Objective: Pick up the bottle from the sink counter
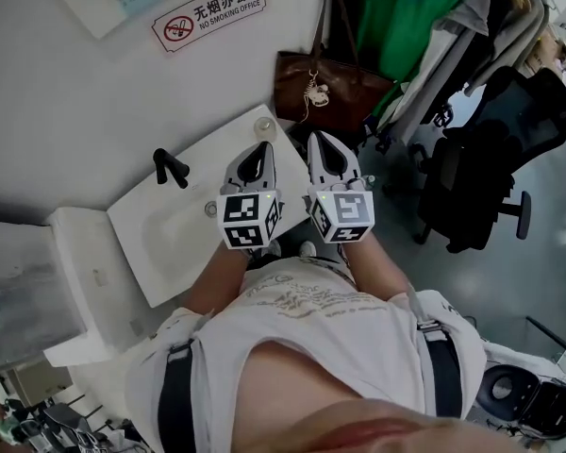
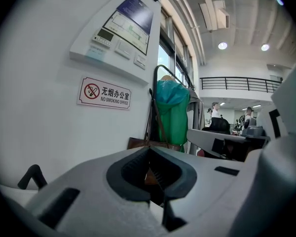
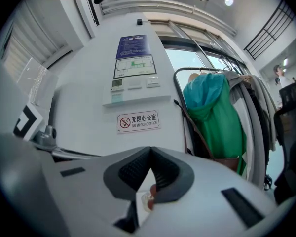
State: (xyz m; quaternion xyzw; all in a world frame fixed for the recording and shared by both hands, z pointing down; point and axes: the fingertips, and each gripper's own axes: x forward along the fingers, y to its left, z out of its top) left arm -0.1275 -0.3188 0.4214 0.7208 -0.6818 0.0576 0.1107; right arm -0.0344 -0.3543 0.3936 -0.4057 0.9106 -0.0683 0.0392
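Note:
In the head view the bottle (image 1: pixel 265 125), seen from above as a small clear round top, stands on the far right corner of the white sink counter (image 1: pixel 135 249). My left gripper (image 1: pixel 262 146) hovers just short of the bottle, over the counter's right end, its jaws closed with nothing between them. My right gripper (image 1: pixel 318 137) is held beside it, off the counter's edge, tips together and empty too. In the left gripper view the jaws of the left gripper (image 2: pixel 149 149) meet at the tip; the right gripper (image 3: pixel 150 149) looks the same in its own view. Neither gripper view shows the bottle clearly.
A black faucet (image 1: pixel 170 168) rises at the basin's back. A brown handbag (image 1: pixel 340 88) hangs right behind the counter's corner, under a green garment (image 1: pixel 406 17). A black office chair (image 1: pixel 491 159) stands to the right. A no-smoking sign (image 1: pixel 212 12) is on the wall.

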